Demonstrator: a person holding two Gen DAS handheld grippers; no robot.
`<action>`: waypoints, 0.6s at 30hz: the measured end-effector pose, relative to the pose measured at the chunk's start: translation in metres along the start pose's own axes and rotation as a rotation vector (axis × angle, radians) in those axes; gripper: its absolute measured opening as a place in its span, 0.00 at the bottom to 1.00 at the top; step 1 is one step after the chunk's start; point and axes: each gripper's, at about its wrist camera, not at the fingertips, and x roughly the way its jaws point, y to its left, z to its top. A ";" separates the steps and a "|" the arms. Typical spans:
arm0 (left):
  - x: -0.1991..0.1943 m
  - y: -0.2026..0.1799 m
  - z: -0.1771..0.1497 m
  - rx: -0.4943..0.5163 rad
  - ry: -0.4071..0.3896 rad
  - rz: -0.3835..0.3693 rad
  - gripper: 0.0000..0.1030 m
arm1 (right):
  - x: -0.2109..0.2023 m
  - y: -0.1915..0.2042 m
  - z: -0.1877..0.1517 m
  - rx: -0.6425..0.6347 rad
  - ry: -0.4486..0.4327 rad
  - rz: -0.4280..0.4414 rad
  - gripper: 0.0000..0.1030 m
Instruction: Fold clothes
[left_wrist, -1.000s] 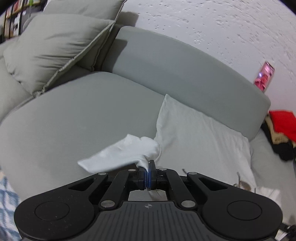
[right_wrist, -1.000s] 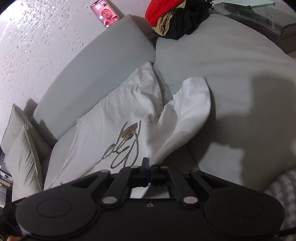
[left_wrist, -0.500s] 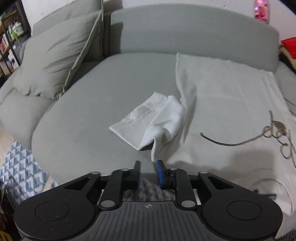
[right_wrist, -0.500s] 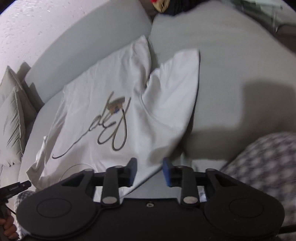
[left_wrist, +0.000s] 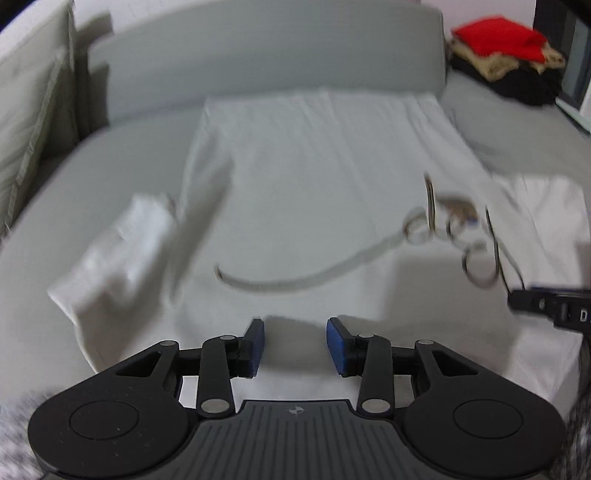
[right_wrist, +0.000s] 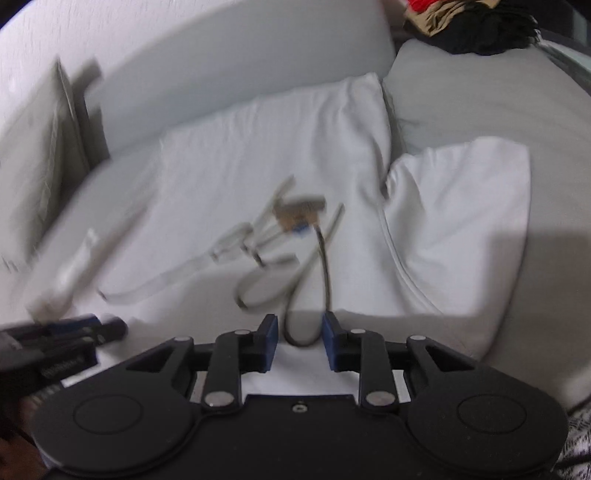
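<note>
A white T-shirt (left_wrist: 314, 177) with a looping script print (left_wrist: 439, 225) lies spread flat on the grey sofa seat (left_wrist: 92, 173), hem toward the backrest. It also shows in the right wrist view (right_wrist: 258, 147). Its left sleeve (left_wrist: 118, 251) and right sleeve (right_wrist: 461, 206) lie out to the sides. My left gripper (left_wrist: 295, 343) is open and empty above the shirt's near edge. My right gripper (right_wrist: 299, 339) is open and empty over the shirt near the print (right_wrist: 291, 229). Each gripper's tip shows in the other's view.
The sofa backrest (left_wrist: 258, 59) runs behind the shirt. A grey cushion (left_wrist: 26, 110) leans at the left. A pile of red, tan and black clothes (left_wrist: 506, 55) sits at the far right of the sofa. Both views are motion-blurred.
Both grippers let go of the shirt and opened. The shirt now lies flat with sleeves out, and both grippers have drawn back toward its near edge.
</note>
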 end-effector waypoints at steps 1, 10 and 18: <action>-0.004 0.001 -0.004 0.013 0.005 0.005 0.37 | -0.005 0.001 -0.004 -0.011 0.017 -0.004 0.23; -0.030 0.008 0.007 -0.030 0.006 -0.056 0.41 | -0.050 -0.040 -0.010 0.159 0.027 0.103 0.33; -0.008 -0.027 0.042 0.009 -0.044 -0.141 0.44 | -0.067 -0.127 0.034 0.430 -0.234 0.104 0.51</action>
